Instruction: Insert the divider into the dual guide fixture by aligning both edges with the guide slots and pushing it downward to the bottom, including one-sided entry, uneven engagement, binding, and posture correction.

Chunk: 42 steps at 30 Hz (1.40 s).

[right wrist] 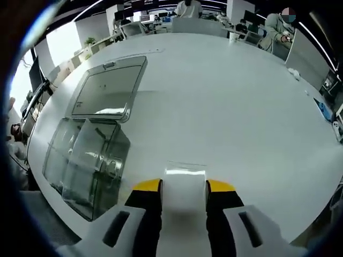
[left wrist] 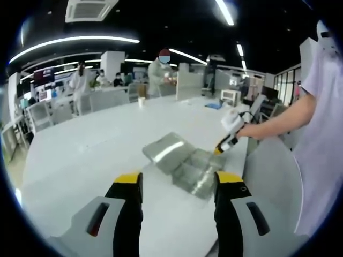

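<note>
The right gripper holds the clear divider between narrowed jaws, just beside the transparent fixture, whose open lid lies beyond it. The left gripper hovers wide and empty, short of the fixture. One edge could catch its slot first, probably cocking the panel until it binds. The fixture sits near the table edge; broad bare tabletop lies past it.
</note>
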Available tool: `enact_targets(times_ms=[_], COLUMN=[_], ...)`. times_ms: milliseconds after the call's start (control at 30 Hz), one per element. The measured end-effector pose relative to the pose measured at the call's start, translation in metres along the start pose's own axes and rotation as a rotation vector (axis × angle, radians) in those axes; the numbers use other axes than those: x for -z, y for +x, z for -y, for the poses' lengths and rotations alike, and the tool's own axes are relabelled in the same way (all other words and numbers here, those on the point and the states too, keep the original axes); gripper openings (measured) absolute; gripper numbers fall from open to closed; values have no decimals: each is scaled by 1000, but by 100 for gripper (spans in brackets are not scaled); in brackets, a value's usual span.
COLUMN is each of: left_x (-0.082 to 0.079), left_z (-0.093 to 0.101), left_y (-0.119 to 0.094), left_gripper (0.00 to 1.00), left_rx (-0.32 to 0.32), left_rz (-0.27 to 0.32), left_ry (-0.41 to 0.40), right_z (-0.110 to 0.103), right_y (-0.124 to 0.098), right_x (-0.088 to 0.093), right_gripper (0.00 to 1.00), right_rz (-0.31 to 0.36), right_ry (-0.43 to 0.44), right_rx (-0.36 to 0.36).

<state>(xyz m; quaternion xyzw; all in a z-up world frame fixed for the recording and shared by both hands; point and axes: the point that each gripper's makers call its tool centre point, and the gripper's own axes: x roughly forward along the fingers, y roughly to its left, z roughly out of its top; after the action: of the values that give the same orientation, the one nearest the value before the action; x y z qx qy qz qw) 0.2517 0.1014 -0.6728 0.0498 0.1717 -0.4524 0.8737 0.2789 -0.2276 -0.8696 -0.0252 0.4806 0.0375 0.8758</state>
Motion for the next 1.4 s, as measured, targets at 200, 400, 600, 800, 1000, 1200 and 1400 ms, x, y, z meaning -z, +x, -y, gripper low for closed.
enact_targets(times_ms=[200,400,600,800,1000,1200,1400], left_x=[-1,-1,0,1,-1,0,2], left_z=[-1,-1,-1,-1,0,1,-1], left_y=[0,0,-1,-1,0,1,2], left_gripper=[52,52,52,51,51,51,51], left_rx=[-2,-2,-3,-2,1,6,2], left_rz=[0,-2,-4,-11,-11,-15,-23], left_ry=[0,2,3,4,6,6,4], right_z=[0,0,0,1,4,5,8], right_y=[0,0,-1,-2,-6,-11,-20], right_x=[-1,-1,-1,-2,-6,-11,-22], right_gripper=[26,26,26,26,26,26,26], right_rz=[3,8,18,27,47,78,132], right_ry=[5,1,-4,0,2,-1,-4], right_rx=[-6,-8,-9,-13,-13,-15,-16])
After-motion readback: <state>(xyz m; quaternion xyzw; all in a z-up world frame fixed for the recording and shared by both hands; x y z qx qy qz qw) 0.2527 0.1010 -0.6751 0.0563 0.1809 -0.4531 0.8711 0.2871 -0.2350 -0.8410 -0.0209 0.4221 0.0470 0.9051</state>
